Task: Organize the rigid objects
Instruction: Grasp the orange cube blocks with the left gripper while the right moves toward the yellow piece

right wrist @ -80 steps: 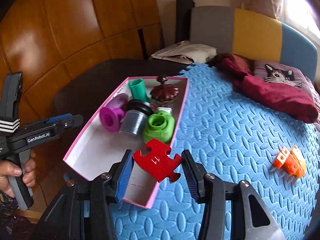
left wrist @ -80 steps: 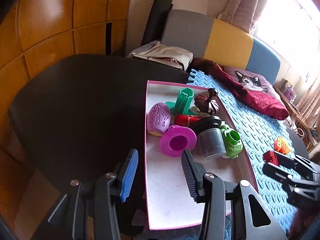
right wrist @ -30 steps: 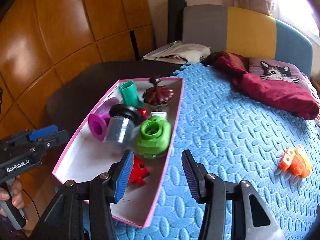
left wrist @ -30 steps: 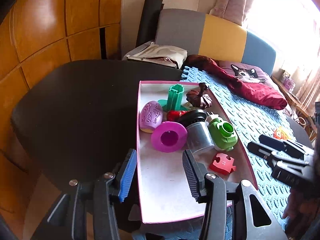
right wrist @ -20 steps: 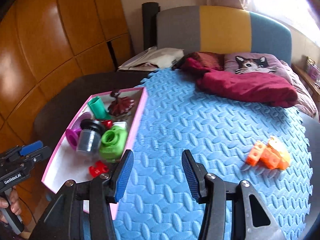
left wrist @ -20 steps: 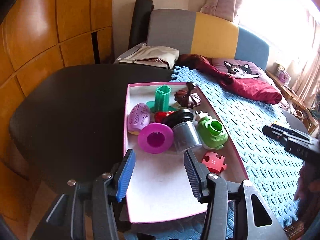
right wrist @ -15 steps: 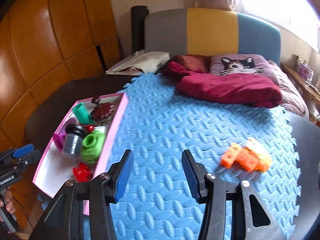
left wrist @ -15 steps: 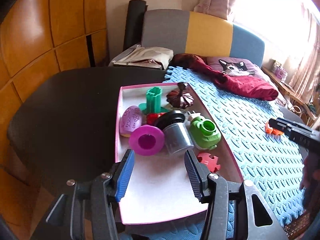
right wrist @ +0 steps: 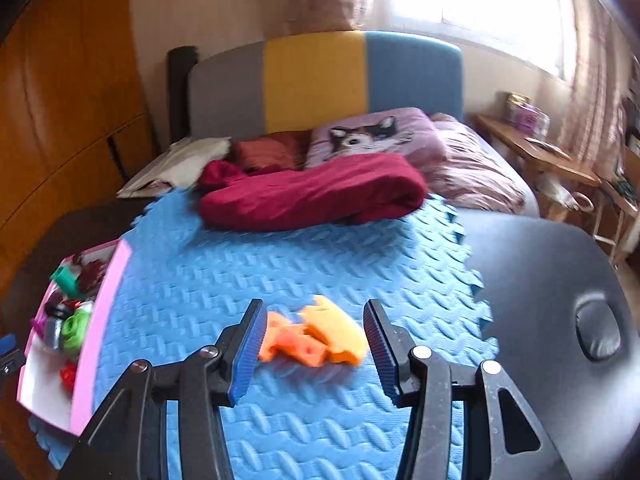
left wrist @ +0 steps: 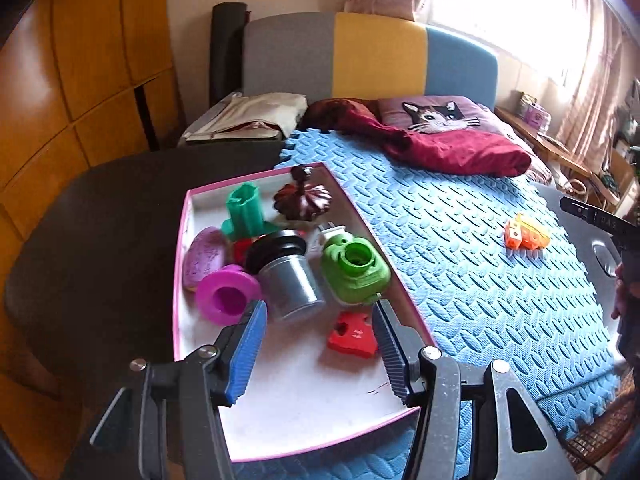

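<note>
Orange toy (right wrist: pixel 310 340) lies between open right hand-held gripper (right wrist: pixel 314 334) fingers.

Pink-rimmed white tray (left wrist: pixel 188 216) at the blue foam mat's (left wrist: pixel 460 280) edge, holding a green fluted piece (left wrist: pixel 244 210), dark red lid (left wrist: pixel 304 200), purple egg (left wrist: pixel 206 254), magenta spool (left wrist: pixel 226 300), grey jar (left wrist: pixel 290 284) on its side, green camera-shaped toy (left wrist: pixel 354 268) and flat red puzzle piece (left wrist: pixel 352 334). Orange-and-yellow block toy (right wrist: pixel 312 340) lies alone on the mat, well apart.
</note>
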